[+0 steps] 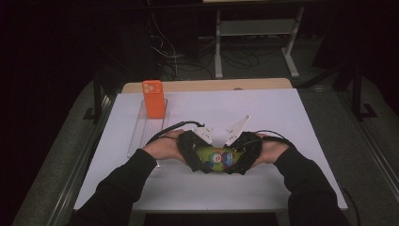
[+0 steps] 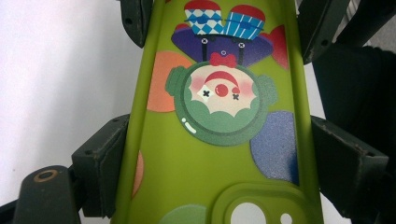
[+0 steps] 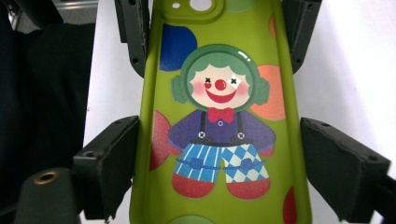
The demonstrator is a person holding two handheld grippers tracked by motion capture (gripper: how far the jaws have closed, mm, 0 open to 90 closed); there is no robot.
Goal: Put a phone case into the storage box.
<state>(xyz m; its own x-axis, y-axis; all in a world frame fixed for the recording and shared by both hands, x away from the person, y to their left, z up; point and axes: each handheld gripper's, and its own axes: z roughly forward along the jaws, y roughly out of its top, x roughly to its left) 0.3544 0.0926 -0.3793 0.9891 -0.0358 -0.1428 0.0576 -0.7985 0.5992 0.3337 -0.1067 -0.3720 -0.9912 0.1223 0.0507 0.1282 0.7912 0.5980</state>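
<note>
Holding the green phone case (image 1: 217, 159) between both grippers, near the middle of the bench's near edge, just above the white bench (image 1: 263, 108) surface. Left gripper (image 1: 197, 157) has its jaws closed onto the long sides of the case at the camera-cutout end; in the left gripper view the case (image 2: 219, 154) runs straight out between the jaws, clown print upside down, cutout nearest the camera. Right gripper (image 1: 237, 160) clamps the opposite end; in the right gripper view the case (image 3: 217, 140) sits between the jaws with the clown upright and the cutout at the far end. An orange phone (image 1: 153, 98) stands upright on a clear tray (image 1: 141, 129) towards the far-left part of the bench, well apart from the case. Judgement: the step in hand is a two-gripper hold of the empty case, likely ahead of fitting it to the phone. Next move calls for one gripper to free itself and fetch the phone while the other keeps the case steady, open side accessible; cannot tell from here which face is up.
</note>
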